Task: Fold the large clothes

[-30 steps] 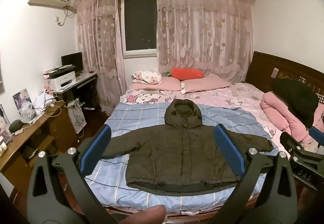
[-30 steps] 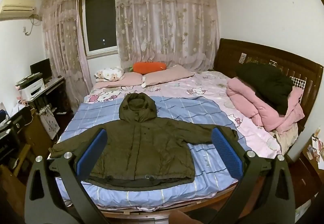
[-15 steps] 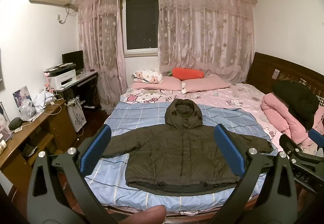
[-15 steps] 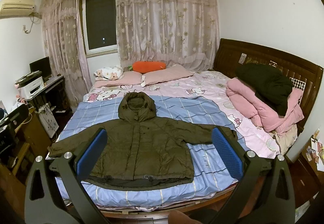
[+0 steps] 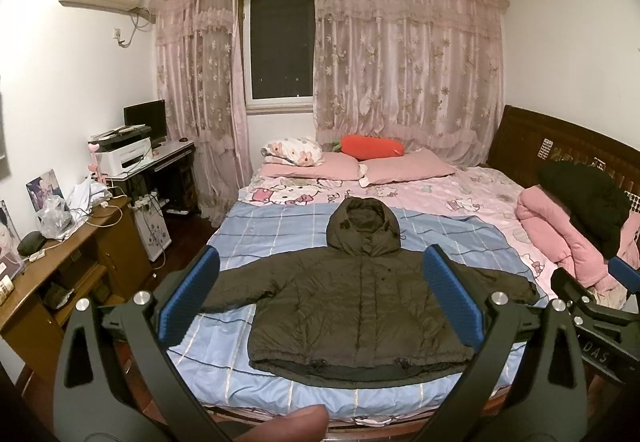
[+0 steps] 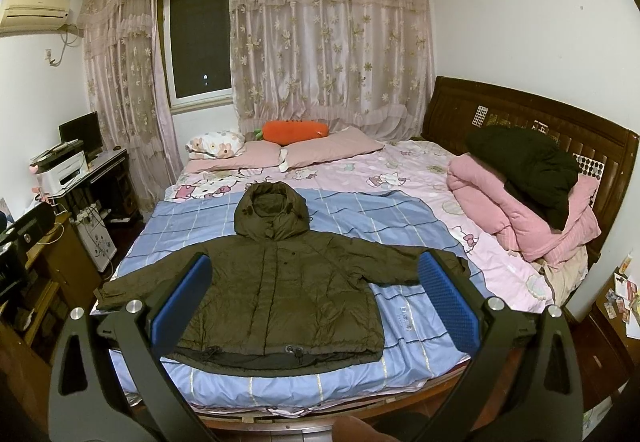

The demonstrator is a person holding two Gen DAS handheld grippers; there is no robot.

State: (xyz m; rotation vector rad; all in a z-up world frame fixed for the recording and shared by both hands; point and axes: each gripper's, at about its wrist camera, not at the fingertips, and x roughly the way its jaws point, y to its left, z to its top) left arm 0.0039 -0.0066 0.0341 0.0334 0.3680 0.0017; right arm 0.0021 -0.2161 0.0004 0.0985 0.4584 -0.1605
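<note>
Both cameras stand back from the foot edge of the bed (image 5: 280, 394), raised above it and looking along its length toward the curtained window (image 5: 280, 42). The left wrist view sits further left and takes in the wooden desk (image 5: 72, 262) along the left wall. The right wrist view sits further right, showing more of the headboard (image 6: 520, 114). Both share the olive jacket (image 5: 360, 302) spread on the blue sheet, the pillows and the pink quilt (image 6: 520, 210).
</note>
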